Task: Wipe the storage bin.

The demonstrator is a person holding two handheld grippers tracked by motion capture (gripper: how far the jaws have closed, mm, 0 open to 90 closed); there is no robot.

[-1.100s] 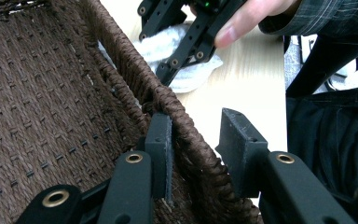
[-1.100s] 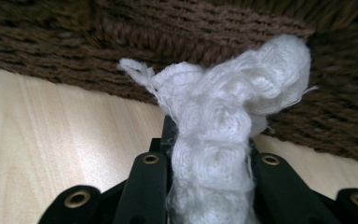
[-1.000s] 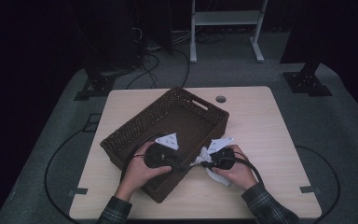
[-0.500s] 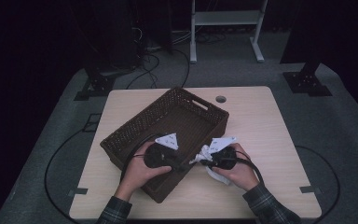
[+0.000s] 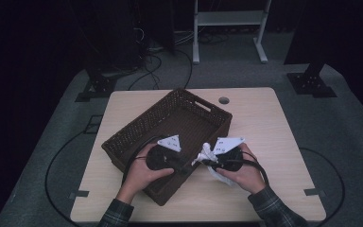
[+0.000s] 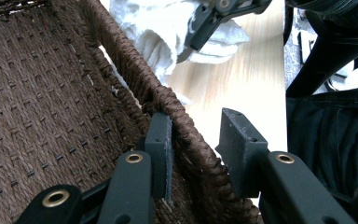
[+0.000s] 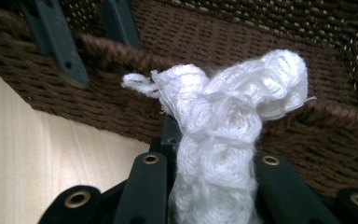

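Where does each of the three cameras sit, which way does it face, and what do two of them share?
High view: above the person's side, looking forward and down on the table; both hands and sleeves show.
Left gripper view: rides the left tool, looking along its jaws, which straddle the wicker basket rim.
Right gripper view: rides the right tool, facing the basket wall; its jaws grip a white cloth.
Shared: both gripper views show cloth and basket.

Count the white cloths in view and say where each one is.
1. A crumpled white knitted cloth is clamped in the right gripper, just outside the brown woven basket's near wall, above the table. Others could be hidden behind the hands.
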